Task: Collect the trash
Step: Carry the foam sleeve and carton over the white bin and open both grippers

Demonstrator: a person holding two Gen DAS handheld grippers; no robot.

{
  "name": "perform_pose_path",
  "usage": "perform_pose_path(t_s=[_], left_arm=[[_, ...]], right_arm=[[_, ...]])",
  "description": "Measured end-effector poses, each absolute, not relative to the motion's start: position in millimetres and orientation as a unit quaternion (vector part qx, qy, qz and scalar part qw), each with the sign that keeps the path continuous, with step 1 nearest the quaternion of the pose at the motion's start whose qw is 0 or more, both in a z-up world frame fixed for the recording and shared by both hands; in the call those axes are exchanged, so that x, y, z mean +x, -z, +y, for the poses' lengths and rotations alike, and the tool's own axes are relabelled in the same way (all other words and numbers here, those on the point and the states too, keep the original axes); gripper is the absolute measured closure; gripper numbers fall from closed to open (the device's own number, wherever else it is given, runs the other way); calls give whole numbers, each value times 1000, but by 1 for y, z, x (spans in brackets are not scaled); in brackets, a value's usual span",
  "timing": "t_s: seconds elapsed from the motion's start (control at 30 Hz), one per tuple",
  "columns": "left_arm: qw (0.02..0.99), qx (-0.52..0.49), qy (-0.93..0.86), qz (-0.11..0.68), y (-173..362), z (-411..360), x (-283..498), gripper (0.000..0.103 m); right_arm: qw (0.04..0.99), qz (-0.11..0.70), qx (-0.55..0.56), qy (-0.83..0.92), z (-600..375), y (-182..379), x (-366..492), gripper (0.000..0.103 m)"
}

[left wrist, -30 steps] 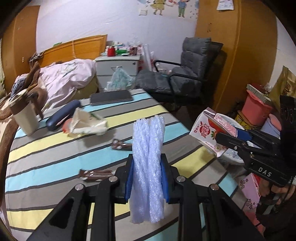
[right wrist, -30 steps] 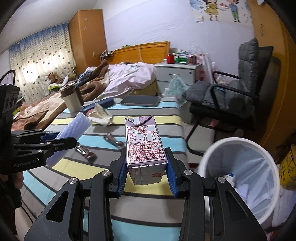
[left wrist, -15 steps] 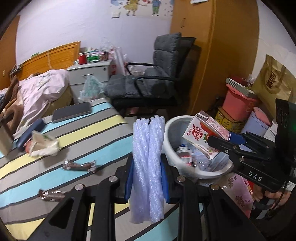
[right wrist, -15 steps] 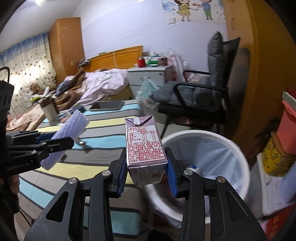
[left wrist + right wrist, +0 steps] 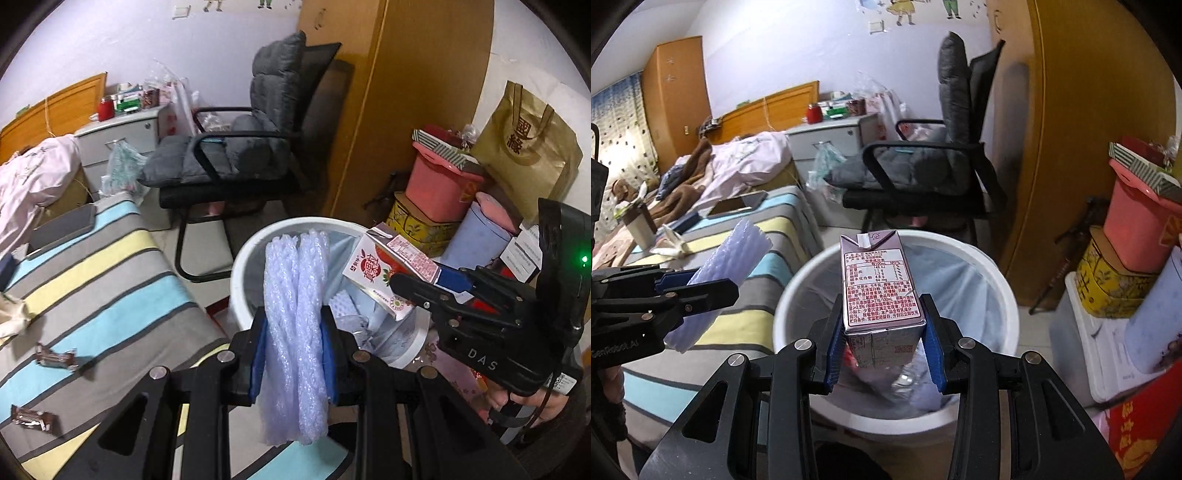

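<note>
Now both loaded: left gripper (image 5: 293,350) clamped on rolled bubble wrap (image 5: 295,314), standing upright, short of the near rim of the white bin (image 5: 979,258). Right gripper (image 5: 884,343) clamped on upright milk carton (image 5: 881,291), directly above the bin mouth, so nearer to release. Bin mouth open, chair (image 5: 945,166) behind, striped bed (image 5: 92,280) alongside.

Black grippers (image 5: 295,354) (image 5: 882,343) with blue-padded jaws, silver screws, white "DAS" lettering.

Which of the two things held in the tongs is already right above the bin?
The milk carton in the right tongs: it hangs over the white bin, while the bubble wrap in the left tongs is off beside it, over the striped bed.
</note>
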State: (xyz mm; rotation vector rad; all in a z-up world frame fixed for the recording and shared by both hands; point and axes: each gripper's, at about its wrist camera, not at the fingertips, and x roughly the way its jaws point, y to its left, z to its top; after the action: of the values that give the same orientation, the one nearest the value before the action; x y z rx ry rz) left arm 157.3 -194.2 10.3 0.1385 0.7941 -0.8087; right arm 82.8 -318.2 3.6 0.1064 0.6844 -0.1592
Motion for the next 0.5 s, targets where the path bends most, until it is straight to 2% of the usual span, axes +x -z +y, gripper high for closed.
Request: perform_pose_path(t_s=[0.5], left_arm=[[821, 64, 399, 403, 11, -241, 173, 75]], right_arm=[[919, 376, 48, 108, -349, 18, 95, 63]])
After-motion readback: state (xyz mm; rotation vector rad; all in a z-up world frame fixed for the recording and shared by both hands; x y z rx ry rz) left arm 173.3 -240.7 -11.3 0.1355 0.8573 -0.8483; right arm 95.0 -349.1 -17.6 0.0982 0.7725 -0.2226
